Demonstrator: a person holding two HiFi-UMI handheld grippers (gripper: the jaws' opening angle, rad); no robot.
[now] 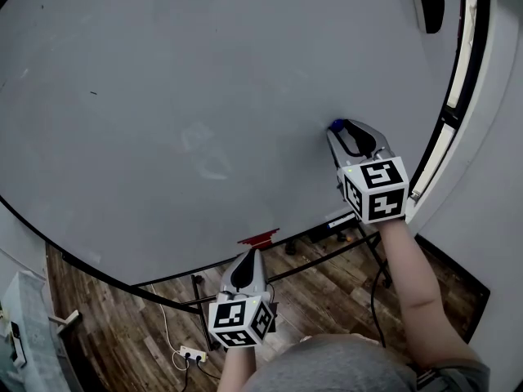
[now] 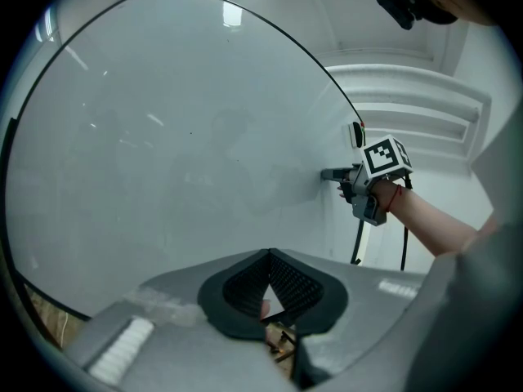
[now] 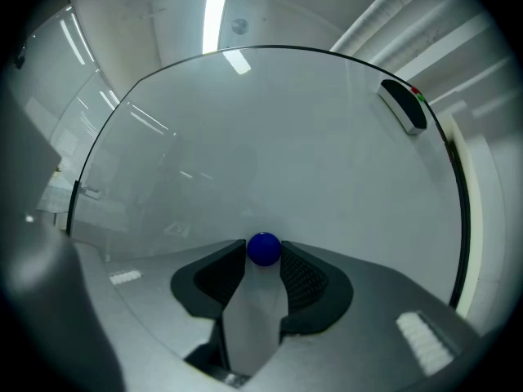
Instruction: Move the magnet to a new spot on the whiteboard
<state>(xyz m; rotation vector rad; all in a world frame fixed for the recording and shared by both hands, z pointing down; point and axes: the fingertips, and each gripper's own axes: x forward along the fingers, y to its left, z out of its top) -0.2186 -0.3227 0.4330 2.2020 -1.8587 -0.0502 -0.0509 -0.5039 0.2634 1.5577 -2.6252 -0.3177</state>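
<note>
A small blue round magnet [image 1: 335, 125] [image 3: 263, 249] sticks on the grey whiteboard [image 1: 163, 96] near its right edge. My right gripper [image 1: 338, 131] [image 3: 263, 260] points at the board with its jaws apart, one fingertip on each side of the magnet. I see no squeeze on it. The left gripper view shows the same right gripper [image 2: 328, 174] held against the board at arm's length. My left gripper [image 1: 247, 257] [image 2: 268, 253] hangs below the board's lower edge, its jaws closed tip to tip with nothing between them.
A black eraser [image 1: 427, 5] [image 3: 404, 104] clings to the board's upper right corner. A red clip [image 1: 258, 239] sits on the board's bottom edge just above my left gripper. Below are the stand's black legs [image 1: 327, 256], a wooden floor and a white power strip [image 1: 193, 354].
</note>
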